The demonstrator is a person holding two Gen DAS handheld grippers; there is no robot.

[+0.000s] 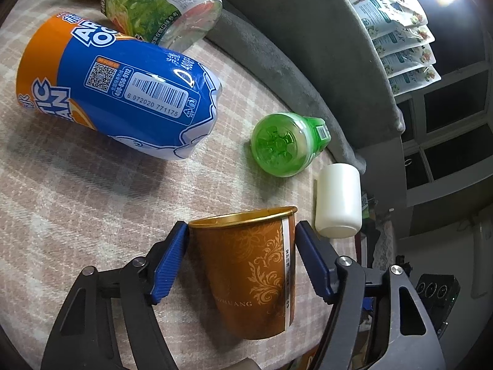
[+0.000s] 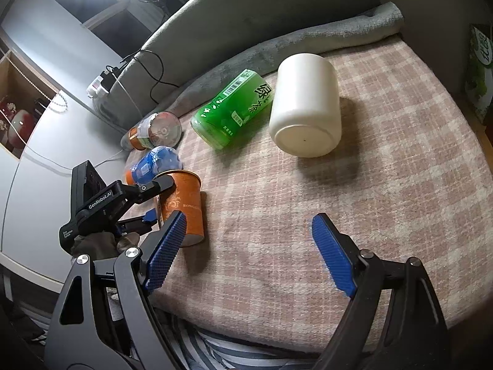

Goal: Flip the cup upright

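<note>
A brown paper cup with gold scrollwork (image 1: 249, 268) stands on the checked cloth (image 1: 92, 203), its gold-lined mouth up. My left gripper (image 1: 242, 231) straddles it near the rim; both blue pads sit at the cup's sides with thin gaps, so I cannot tell whether they grip. In the right wrist view the cup (image 2: 185, 206) is at the left with the left gripper (image 2: 160, 197) around it. My right gripper (image 2: 249, 225) is open and empty over the cloth, to the cup's right.
A white cup (image 1: 339, 200) (image 2: 305, 104) stands upside down. A green tea bottle (image 1: 283, 141) (image 2: 234, 108), a blue and orange bottle (image 1: 117, 92) (image 2: 151, 163) and a clear orange-capped bottle (image 1: 148, 3) (image 2: 151, 132) lie on their sides. A grey cushion (image 1: 308, 46) borders the far side.
</note>
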